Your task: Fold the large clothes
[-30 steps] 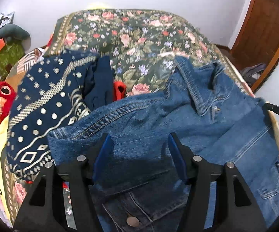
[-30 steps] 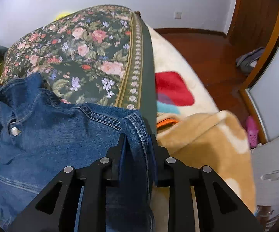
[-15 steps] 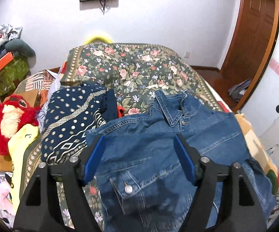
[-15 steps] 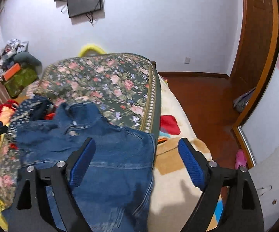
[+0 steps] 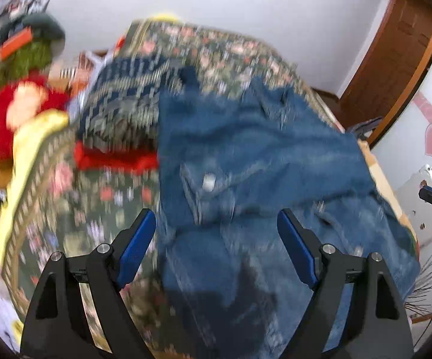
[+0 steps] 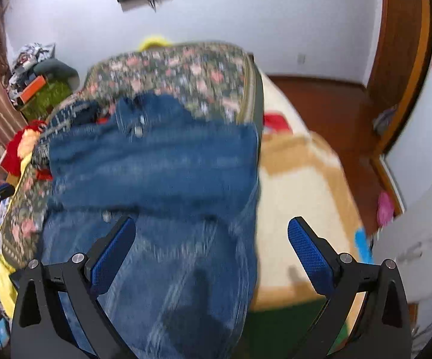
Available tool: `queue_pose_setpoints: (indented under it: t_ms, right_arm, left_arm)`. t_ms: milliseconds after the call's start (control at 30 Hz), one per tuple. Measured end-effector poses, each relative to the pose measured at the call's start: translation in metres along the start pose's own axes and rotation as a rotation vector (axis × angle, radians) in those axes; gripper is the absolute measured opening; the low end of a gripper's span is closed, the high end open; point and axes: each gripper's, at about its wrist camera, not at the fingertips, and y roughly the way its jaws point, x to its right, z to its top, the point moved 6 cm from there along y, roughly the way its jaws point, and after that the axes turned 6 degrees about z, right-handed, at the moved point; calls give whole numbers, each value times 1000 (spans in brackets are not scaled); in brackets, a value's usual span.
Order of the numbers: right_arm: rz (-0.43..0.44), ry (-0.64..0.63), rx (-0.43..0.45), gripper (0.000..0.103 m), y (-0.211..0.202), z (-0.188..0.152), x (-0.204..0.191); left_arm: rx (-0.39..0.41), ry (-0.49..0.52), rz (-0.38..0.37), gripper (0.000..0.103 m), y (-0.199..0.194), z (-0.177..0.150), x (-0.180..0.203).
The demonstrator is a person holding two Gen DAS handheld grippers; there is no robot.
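A blue denim jacket (image 5: 260, 161) lies spread on the floral bedspread (image 5: 216, 48), collar toward the far end. It also shows in the right wrist view (image 6: 156, 173), reaching the bed's right edge. My left gripper (image 5: 216, 233) is open and empty, above the jacket's near part. My right gripper (image 6: 211, 239) is open and empty, above the jacket's near right part. Both views are blurred by motion.
A navy patterned garment (image 5: 126, 101) and a red cloth (image 5: 114, 158) lie left of the jacket. A red plush toy (image 5: 15, 113) sits at the far left. A beige blanket (image 6: 299, 185) hangs over the bed's right side. A wooden door (image 5: 395, 53) stands at right.
One second ago my right gripper was shut on the jacket's edge; it has let go and opened. Both grippers have pulled back and up from the jacket and are still moving.
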Motion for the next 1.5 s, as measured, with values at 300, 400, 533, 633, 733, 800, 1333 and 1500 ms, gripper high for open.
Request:
queue_pose_setpoints:
  t_ms: [300,400,533,633,733,800,1333,1500]
  right_arm:
    - [0,137,-139,101,24,-60,20]
    - [-5,188,-152,101,24,-77,27]
    - [23,268,-169,101,24,-94,36]
    - [37,305,-166,101,23,-101,40]
    - [42,309,-153,101,18,-104,40]
    - [39,312,-143,101,17,-106,40]
    - [124,279,-74,14,23,-81,18]
    - [146,218,7,12,6,-47,7]
  left_arm:
    - [-225,-149,-33,83,32,-92,-26]
    - [-262,-243,-68,83,33,-112,-34]
    - [-290,-310,-125,83,32,-133,-36]
    - [-322,-373,-187,83,33,-145,-34]
    - [-321,-472,-225,79,34,-152,-32]
    - [-302,-507,-231,71,30,-153,-29]
    - [-139,-321,-282,14,-6,-87,9]
    - [-40,-296,-333,13,-23,-34,14]
